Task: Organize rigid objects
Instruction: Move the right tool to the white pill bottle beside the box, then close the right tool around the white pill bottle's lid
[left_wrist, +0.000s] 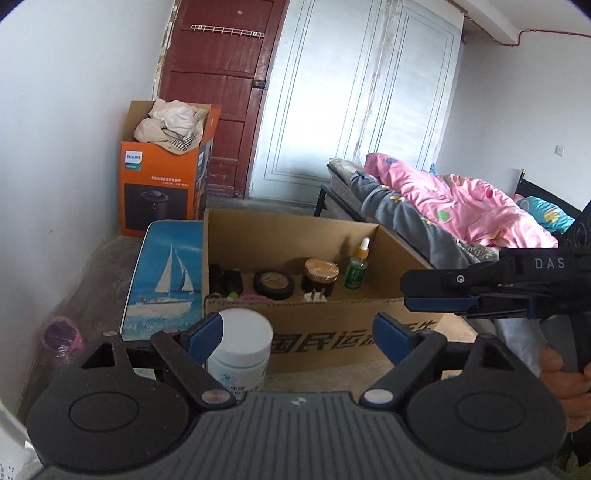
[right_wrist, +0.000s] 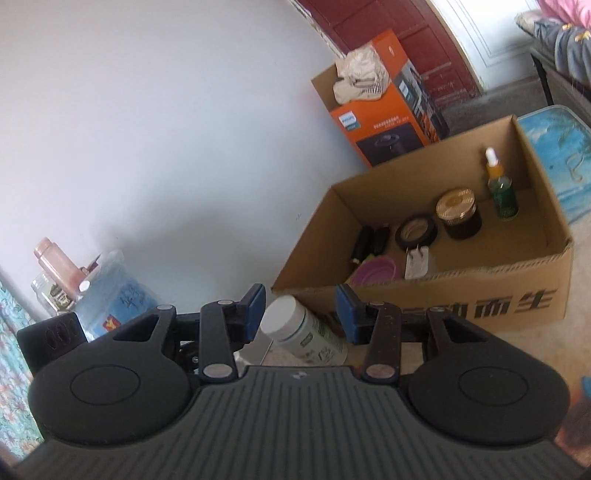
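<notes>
Your left gripper's (left_wrist: 295, 328) jaws stand wide and empty; your right gripper's (right_wrist: 301, 314) jaws are part open, gripping nothing. The white-lidded plastic jar (left_wrist: 240, 350) stands on the floor just outside the brown cardboard box (left_wrist: 332, 325). Grasp it next, I judge.

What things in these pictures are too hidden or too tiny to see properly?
- White bottle, left wrist view: the left claw covers its lower part, and its label print is too small to read.
- Dark items in the cardboard box, right wrist view: too dark to name.
- Purple thing by the wall, left wrist view: blurred at the edge.
</notes>
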